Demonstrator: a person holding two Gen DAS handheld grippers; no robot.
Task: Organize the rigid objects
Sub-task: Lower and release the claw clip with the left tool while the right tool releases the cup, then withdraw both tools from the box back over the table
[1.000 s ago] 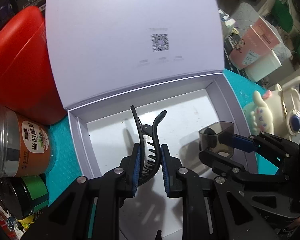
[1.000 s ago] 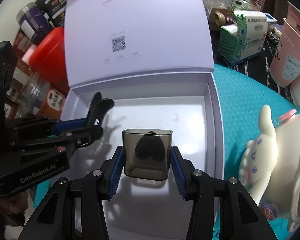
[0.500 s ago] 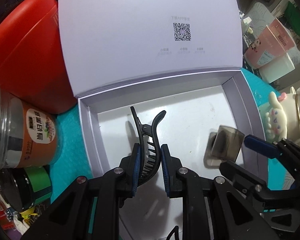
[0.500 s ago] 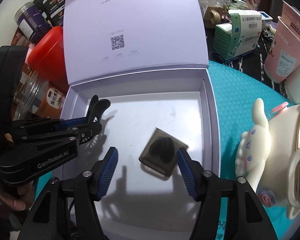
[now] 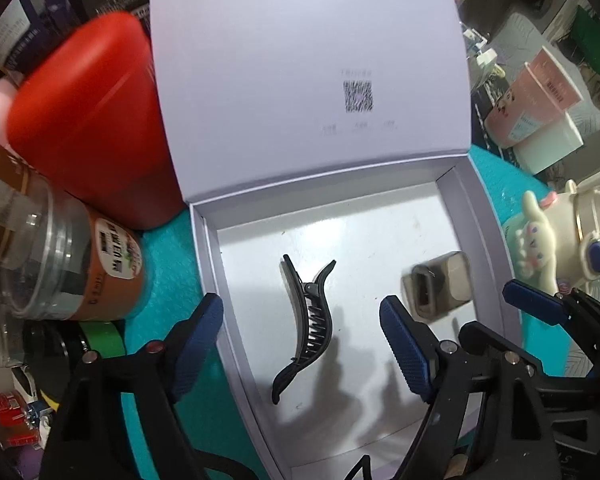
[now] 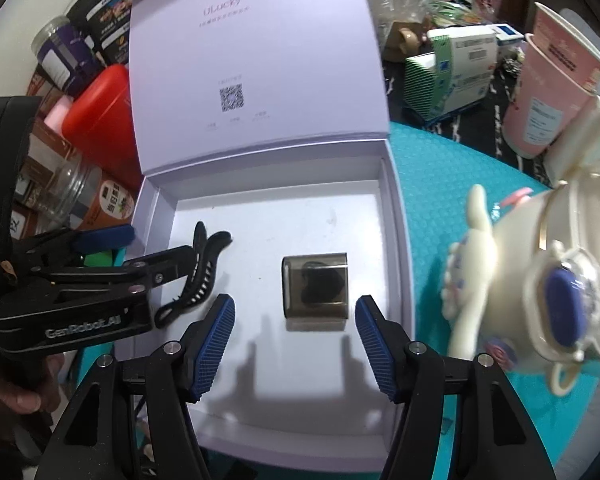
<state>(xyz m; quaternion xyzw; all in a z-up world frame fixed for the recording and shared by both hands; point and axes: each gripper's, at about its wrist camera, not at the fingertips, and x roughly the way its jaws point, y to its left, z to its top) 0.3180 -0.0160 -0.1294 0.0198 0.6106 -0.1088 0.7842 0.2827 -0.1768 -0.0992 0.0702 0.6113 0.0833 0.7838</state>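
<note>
The box lid [image 6: 256, 80] bore "ULucky" above a QR code; the left gripper [image 6: 156, 256] read "GenRobot.AI".

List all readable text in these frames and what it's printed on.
"ULucky": inside of the open box lid, near its top edge.
"GenRobot.AI": side of the left gripper, seen from the right wrist view.
QR code on the lid: visible, small captions under it too small to read.
Orange jar label: Chinese characters, blurred.
Pink cup and green-and-white carton: print too small to read.
</note>
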